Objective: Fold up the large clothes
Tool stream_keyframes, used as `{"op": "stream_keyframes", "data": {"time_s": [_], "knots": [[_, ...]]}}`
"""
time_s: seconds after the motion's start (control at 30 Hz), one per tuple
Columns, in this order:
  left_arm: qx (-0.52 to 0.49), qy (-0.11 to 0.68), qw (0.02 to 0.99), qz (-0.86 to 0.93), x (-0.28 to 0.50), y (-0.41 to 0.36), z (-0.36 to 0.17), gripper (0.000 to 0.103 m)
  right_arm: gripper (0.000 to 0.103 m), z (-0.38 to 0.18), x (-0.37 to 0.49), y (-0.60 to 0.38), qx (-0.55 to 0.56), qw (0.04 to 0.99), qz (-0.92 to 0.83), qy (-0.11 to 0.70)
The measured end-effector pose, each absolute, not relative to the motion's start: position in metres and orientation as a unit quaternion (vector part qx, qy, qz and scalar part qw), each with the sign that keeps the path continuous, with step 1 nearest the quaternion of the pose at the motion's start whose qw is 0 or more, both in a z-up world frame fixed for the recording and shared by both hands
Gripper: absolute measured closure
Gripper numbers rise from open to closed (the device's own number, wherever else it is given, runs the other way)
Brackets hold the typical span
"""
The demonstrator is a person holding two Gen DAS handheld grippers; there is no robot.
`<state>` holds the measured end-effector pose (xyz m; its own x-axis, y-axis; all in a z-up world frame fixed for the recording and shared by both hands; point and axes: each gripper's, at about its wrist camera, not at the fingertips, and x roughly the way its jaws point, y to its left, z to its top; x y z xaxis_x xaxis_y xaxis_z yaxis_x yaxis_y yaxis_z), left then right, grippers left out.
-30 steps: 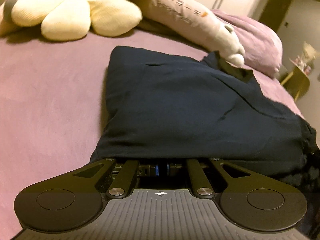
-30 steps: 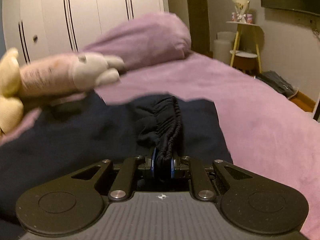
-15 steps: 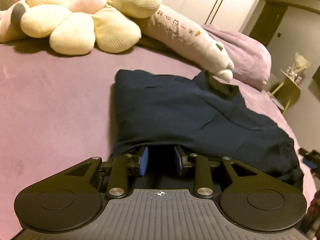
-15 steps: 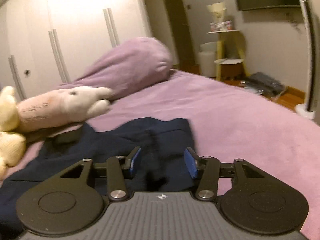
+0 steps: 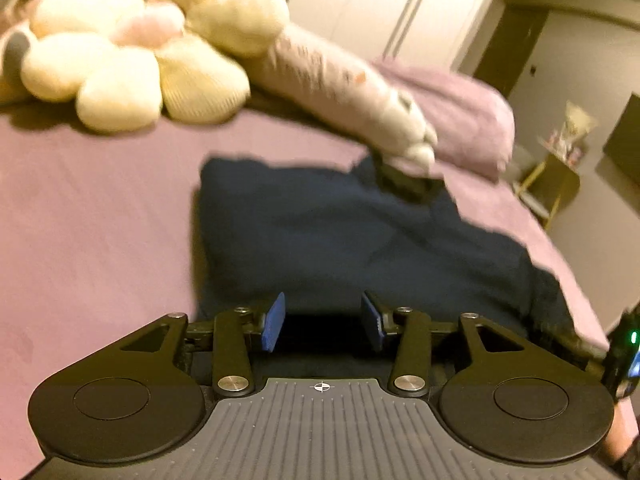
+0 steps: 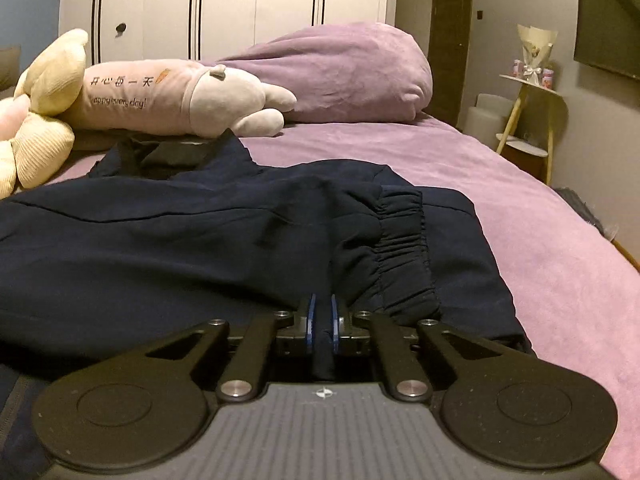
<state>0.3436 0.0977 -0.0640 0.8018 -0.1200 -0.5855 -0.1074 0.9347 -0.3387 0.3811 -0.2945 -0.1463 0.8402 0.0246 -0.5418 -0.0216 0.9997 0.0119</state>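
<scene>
A dark navy garment [image 6: 168,240] lies folded into a broad slab across the purple bed [image 6: 540,248], its far edge touching the long pink plush toy [image 6: 172,98] and a cream flower-shaped cushion [image 5: 120,72] farther to the left. Bare bedspread stretches left of the garment in the left wrist view and right of it in the right wrist view. The left tool [image 5: 323,322] hangs at the near hem, blue pads apart, gripping nothing. The right tool [image 6: 321,318] is pinched together on a raised ridge of the smooth fabric, just beside a gathered elastic cuff [image 6: 404,248]. A rounded purple pillow [image 6: 352,72] sits behind.
</scene>
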Motion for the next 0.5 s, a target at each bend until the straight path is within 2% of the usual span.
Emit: {"op": "stream_keyframes", "data": {"time_s": [0.1,0.3,0.43,0.5], "knots": [[-0.17,0.302,0.938,0.017,0.36,0.096,-0.06,0.047,0.097,-0.146,0.381,-0.297,0.009,0.96,0.013,0.28],[-0.138,0.345,0.927,0.048,0.403,0.08,-0.094,0.047,0.097,-0.137,0.369,-0.307,0.045,0.955,0.013,0.292],[-0.099,0.357,0.928,0.052,0.415,0.069,-0.111,0.045,0.099,-0.147,0.364,-0.308,0.004,0.959,0.022,0.283],[-0.088,0.352,0.93,0.053,0.419,0.068,-0.115,0.042,0.099,-0.15,0.366,-0.307,-0.004,0.96,0.021,0.279]]}}
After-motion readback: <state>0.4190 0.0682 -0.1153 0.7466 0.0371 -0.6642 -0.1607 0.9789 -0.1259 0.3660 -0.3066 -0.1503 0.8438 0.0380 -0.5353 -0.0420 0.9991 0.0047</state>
